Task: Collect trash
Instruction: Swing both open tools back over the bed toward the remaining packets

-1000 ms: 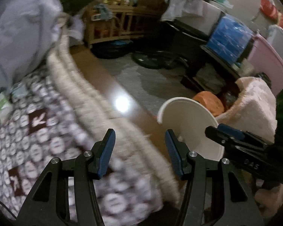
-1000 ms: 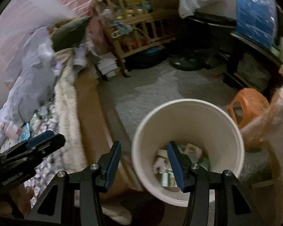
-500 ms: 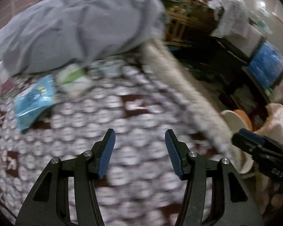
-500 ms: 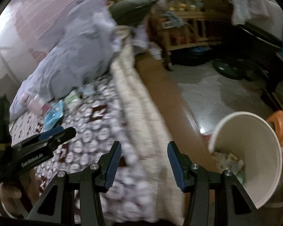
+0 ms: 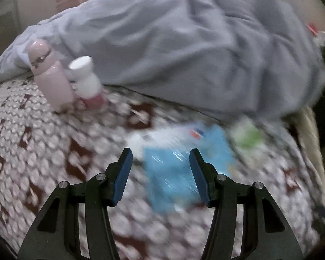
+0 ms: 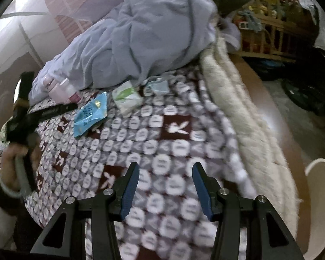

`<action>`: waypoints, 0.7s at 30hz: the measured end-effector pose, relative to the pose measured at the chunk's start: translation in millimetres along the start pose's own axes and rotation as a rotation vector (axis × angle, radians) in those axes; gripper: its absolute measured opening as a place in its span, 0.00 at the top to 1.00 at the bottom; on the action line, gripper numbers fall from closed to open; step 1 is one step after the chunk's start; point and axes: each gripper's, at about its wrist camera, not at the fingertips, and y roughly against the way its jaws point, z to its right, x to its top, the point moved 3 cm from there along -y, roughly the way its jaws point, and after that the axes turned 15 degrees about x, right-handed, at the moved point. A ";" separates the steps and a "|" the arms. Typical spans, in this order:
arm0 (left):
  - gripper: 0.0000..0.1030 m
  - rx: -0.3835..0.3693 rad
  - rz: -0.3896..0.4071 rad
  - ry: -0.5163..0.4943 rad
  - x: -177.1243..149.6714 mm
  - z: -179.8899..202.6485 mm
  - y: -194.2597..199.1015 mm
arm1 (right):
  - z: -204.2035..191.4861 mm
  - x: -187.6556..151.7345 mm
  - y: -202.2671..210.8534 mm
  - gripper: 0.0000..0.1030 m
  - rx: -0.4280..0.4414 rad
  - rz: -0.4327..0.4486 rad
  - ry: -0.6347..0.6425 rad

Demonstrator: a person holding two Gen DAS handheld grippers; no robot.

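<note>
While both tongs are hanging released and empty, the left gripper [image 5: 160, 173] is sitting nearer: the blue wrapper [image 5: 179, 169] is lying flat on the patterned blanket [image 5: 43, 151] dead ahead between its fingers, long axis running away; the right gripper [image 6: 165, 186] is hanging well apart.

Left wrist view motion-smeared: the flat blue plastic wrapper [image 5: 179, 164] between my fingers has no readable print, and the green-and-white packet [image 5: 247, 138] beside it is a blur. The round white plastic bin [image 6: 320, 208] is cut off at the right wrist view's edge, contents unseen. Rumpled grey quilt [image 6: 145, 34] hides the bed behind.
</note>
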 end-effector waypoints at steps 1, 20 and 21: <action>0.48 0.003 -0.005 0.010 5.1 -3.3 -8.2 | -1.0 0.6 -3.5 0.53 0.002 -0.005 0.000; 0.49 -0.308 -0.150 -0.150 -81.6 -8.6 28.7 | -7.9 11.1 -31.0 0.53 0.030 -0.030 -0.015; 0.48 -0.307 -0.138 -0.165 -79.9 -6.3 32.4 | -8.8 10.3 -30.1 0.53 0.032 -0.029 -0.014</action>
